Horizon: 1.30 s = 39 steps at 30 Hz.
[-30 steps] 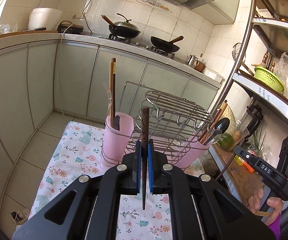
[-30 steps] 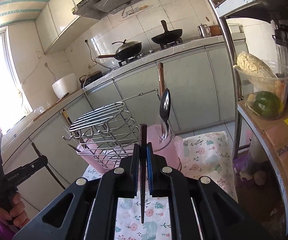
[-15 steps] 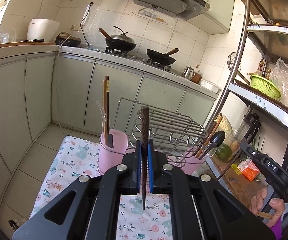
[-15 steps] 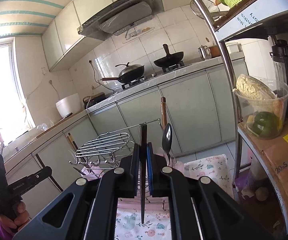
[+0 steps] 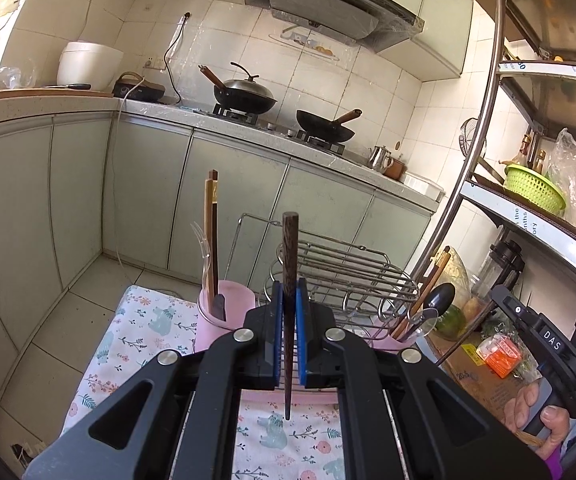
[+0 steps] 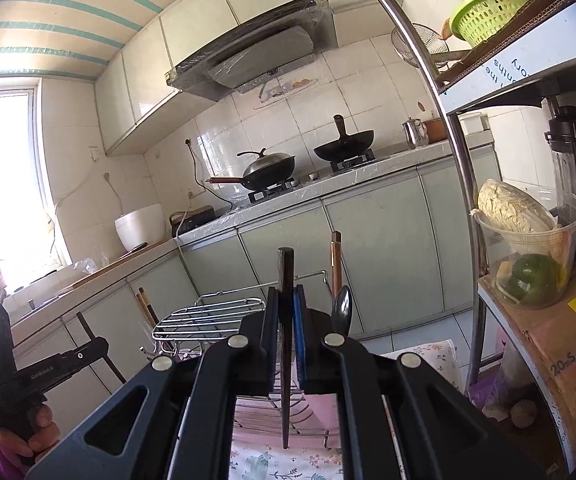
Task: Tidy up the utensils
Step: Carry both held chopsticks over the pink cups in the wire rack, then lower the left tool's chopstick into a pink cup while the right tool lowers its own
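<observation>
each gripper, the left gripper and the right gripper, has its jaws squeezed tight on one dark chopstick standing up between them, above the wire rack.

Floral cloth on table, wire rack, pink cups atop

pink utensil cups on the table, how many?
2. One pink cup stands left of the wire rack, holding chopsticks and a clear fork. The other pink cup stands right of the rack, mostly hidden behind it, holding spoons. Another could be hidden behind the claws.
</observation>
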Available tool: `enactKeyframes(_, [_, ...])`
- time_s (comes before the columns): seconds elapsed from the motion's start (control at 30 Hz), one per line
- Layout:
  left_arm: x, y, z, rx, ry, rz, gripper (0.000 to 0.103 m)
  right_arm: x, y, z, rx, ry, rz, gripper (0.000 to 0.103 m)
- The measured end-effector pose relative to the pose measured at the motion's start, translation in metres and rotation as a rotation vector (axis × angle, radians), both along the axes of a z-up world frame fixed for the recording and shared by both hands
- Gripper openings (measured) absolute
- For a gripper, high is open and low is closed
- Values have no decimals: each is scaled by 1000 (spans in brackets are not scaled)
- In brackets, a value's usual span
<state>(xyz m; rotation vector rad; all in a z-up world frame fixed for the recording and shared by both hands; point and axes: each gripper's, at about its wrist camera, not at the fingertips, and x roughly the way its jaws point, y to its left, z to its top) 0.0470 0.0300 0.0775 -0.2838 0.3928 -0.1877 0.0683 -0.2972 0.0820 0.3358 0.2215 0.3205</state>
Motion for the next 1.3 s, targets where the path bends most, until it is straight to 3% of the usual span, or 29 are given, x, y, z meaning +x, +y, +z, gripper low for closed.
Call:
enactKeyframes(0.63, [19, 7, 6, -22, -69, 31, 5, 19, 5, 11, -35, -60, -2, 7])
enactKeyframes(1.07, [28, 7, 23, -35, -134, 18, 5, 35, 11, 32, -101, -158, -49, 7])
enactKeyframes(1.3, [22, 10, 37, -24, -180, 35, 5, 48, 24, 17, -158, -95, -45, 7])
